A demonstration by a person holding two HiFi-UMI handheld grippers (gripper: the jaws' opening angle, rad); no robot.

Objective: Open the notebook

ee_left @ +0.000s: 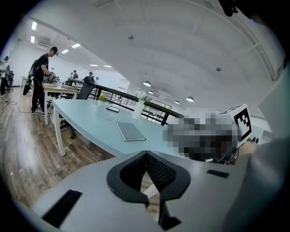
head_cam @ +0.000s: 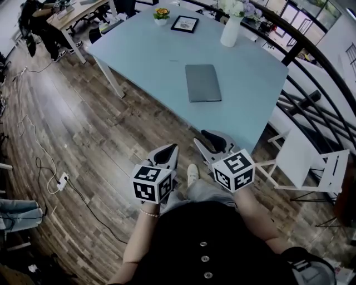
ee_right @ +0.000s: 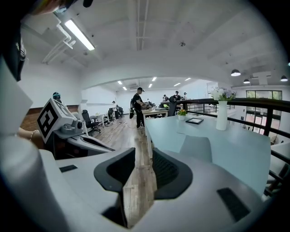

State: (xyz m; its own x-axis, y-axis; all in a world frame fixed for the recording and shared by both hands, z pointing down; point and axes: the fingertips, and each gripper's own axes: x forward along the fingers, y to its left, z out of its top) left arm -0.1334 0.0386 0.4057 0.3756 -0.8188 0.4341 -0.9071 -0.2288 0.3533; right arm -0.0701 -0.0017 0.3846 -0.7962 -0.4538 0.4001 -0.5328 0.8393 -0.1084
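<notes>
- The notebook (head_cam: 203, 82) lies closed and flat on the pale blue tabletop (head_cam: 144, 55), towards the near right part of it, with bare surface on all sides.
- The left tool (head_cam: 169, 149) is clenched: in the left gripper view its two dark pads meet at the tips, and nothing is caught between them.
- The right tool (head_cam: 207, 139) is released. In the right gripper view a narrow gap runs between its pads, and only the wooden floor (head_cam: 67, 111) shows through it.
- Both tools hang over the floor in front of the near edge of the tabletop, well apart from the notebook and touching nothing. They are side by side, pointing towards the tabletop.
- Nothing stands between the tools and the notebook except the tabletop's near edge.
- At the far end of the tabletop are a white vase (head_cam: 230, 30) with flowers, a dark picture frame (head_cam: 184, 24) lying flat and a small pot (head_cam: 161, 14) of orange flowers, all well apart from the notebook.
- A white chair (head_cam: 303, 158) stands just past the tabletop's right corner, and a black railing (head_cam: 311, 61) runs behind it.
- On the floor to the left lie a power strip (head_cam: 61, 181) and loose cables.
- A shoe (head_cam: 192, 173) shows between the two tools, below them.
</notes>
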